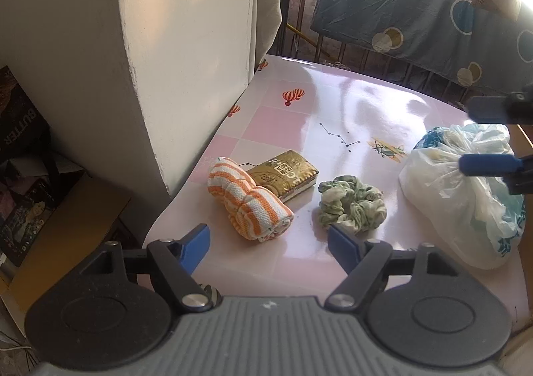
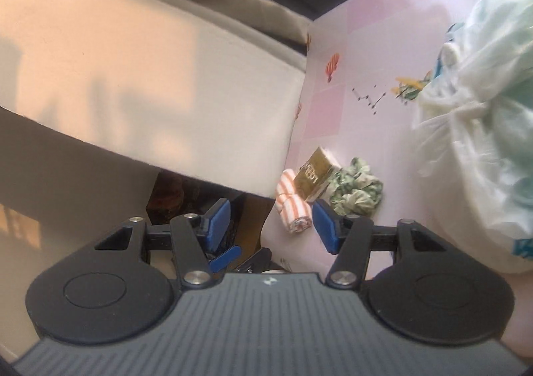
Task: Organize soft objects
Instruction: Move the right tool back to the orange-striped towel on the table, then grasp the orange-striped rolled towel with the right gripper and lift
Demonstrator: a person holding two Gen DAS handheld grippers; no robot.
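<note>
beside wall [image 1: 186,52], gold pack [image 1: 283,172]

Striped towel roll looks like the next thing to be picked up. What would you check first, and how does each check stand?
1. Left gripper jaws open: ok.
2. Striped towel roll ahead of those jaws, nothing gripped: ok.
3. Towel free of neighbours: not ok, it touches the gold packet.
4. Green scrunchie apart from the towel: ok.
5. Right gripper open and out of the way, by the plastic bag: ok.
6. Drop-off spot: cannot tell.
</note>
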